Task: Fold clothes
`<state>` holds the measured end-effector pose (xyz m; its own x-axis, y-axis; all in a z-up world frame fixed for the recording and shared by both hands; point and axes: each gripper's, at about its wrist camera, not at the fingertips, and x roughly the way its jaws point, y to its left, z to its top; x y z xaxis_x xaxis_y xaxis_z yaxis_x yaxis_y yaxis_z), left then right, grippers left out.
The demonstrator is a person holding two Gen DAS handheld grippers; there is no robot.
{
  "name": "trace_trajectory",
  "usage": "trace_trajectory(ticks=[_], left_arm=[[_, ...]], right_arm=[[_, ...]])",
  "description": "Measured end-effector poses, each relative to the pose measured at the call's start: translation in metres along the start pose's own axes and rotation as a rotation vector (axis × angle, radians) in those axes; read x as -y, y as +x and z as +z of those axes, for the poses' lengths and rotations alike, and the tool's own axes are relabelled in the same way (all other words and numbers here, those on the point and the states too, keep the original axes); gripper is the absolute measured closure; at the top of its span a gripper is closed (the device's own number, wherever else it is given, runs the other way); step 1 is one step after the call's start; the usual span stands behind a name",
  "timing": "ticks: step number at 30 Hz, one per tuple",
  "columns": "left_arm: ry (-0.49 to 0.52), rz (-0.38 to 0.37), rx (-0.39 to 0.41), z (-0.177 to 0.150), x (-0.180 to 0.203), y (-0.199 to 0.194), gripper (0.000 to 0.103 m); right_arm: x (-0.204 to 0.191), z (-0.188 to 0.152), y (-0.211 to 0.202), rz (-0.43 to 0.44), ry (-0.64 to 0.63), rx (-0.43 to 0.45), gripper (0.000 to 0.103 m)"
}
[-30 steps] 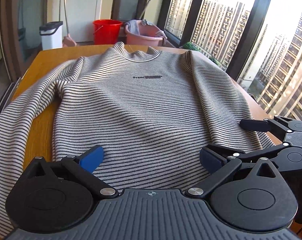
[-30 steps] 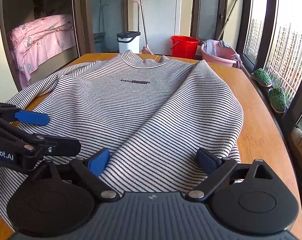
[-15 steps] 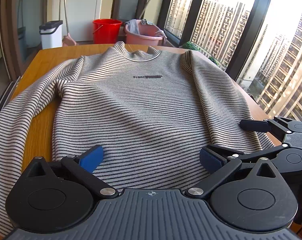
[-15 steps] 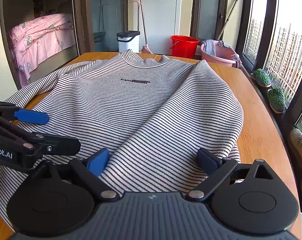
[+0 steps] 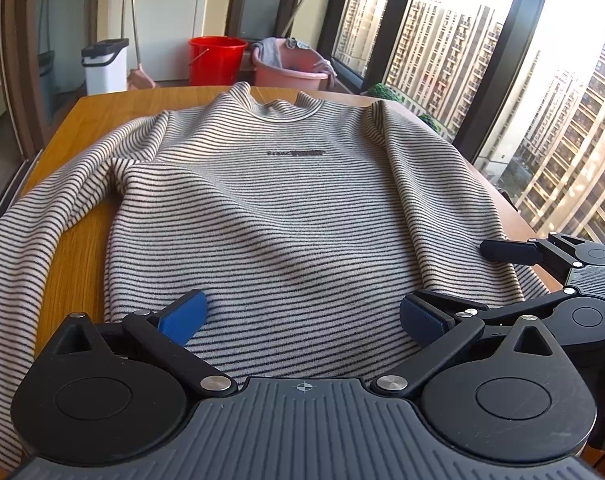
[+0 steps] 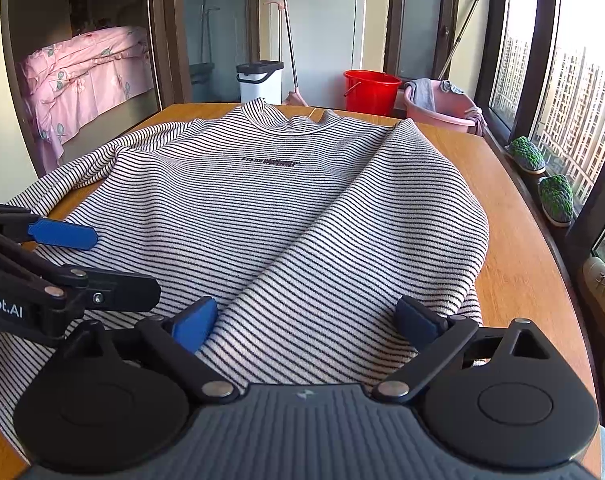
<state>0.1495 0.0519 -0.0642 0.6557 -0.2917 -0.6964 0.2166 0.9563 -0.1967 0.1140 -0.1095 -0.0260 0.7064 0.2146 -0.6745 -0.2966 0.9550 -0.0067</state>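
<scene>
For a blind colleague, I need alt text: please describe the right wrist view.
A striped sweater lies spread front-up on a wooden table, collar at the far end. The open right claw sits at its near hem, the left claw beside it at the left. Behind are a red bucket, a pink basin and windows.

**Occlusions / cutoffs**

Striped sweater [image 5: 294, 216]: hem hidden under both gripper bodies at 6 o'clock in each view. Sleeve [image 5: 18, 248] runs off the left wrist frame at 8 o'clock. Chest print [image 6: 270, 161] too small to read. Right gripper [image 5: 454, 284] clipped at 3 o'clock; table [image 6: 518, 280] near edge hidden.
</scene>
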Motion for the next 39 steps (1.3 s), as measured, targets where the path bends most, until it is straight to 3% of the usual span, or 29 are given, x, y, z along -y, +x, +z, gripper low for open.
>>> trace_trajectory(ticks=[15,39], left_arm=[[-0.013,0.000,0.004,-0.008,0.002,-0.010,0.000],[-0.027,0.024,0.010,-0.013,0.013,-0.012,0.000]], right_arm=[[-0.003,0.000,0.002,0.002,-0.019,-0.016,0.000],[0.007,0.001,0.002,0.031,-0.039,-0.020,0.000]])
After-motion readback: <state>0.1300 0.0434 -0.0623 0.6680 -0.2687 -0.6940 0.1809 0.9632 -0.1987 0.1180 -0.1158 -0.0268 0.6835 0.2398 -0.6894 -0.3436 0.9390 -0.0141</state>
